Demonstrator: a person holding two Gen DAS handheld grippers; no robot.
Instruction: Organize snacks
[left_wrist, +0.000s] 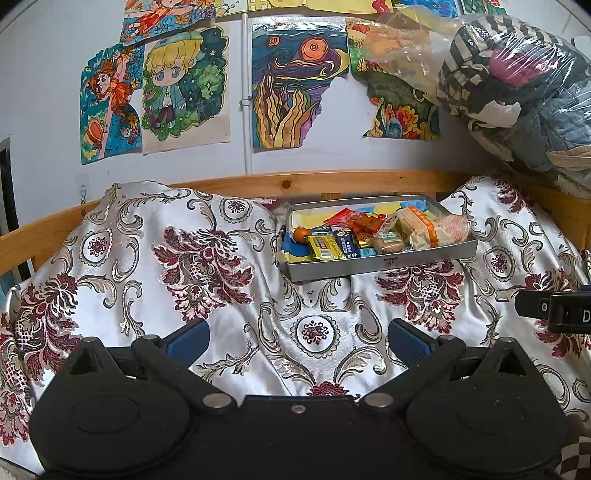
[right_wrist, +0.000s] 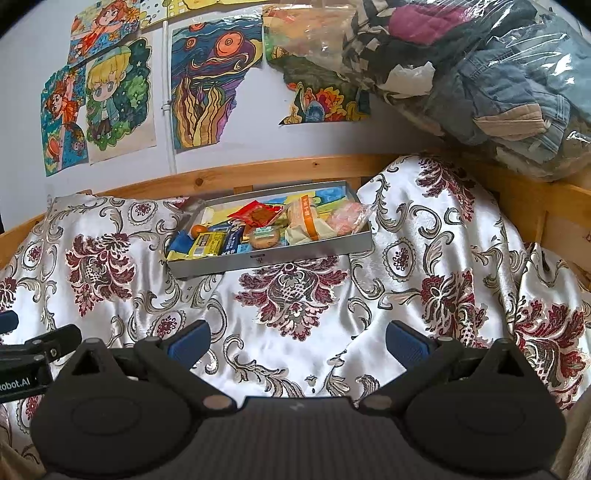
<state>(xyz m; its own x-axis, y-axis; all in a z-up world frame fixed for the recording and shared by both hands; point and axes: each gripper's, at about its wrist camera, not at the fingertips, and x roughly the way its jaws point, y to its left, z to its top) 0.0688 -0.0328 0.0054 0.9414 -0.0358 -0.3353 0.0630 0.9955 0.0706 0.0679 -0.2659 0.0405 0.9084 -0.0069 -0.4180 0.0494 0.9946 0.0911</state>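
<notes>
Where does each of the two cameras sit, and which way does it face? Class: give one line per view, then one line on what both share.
Left wrist view: sits on the left gripper, open, facing the shallow grey snack-filled tray on the floral satin cloth; the right gripper's black edge shows at right.
Right wrist view: sits on the right gripper, open, facing the same tray; the left gripper's edge shows at left.
Shared: tray, cloth, wooden rail, wall drawings.
</notes>
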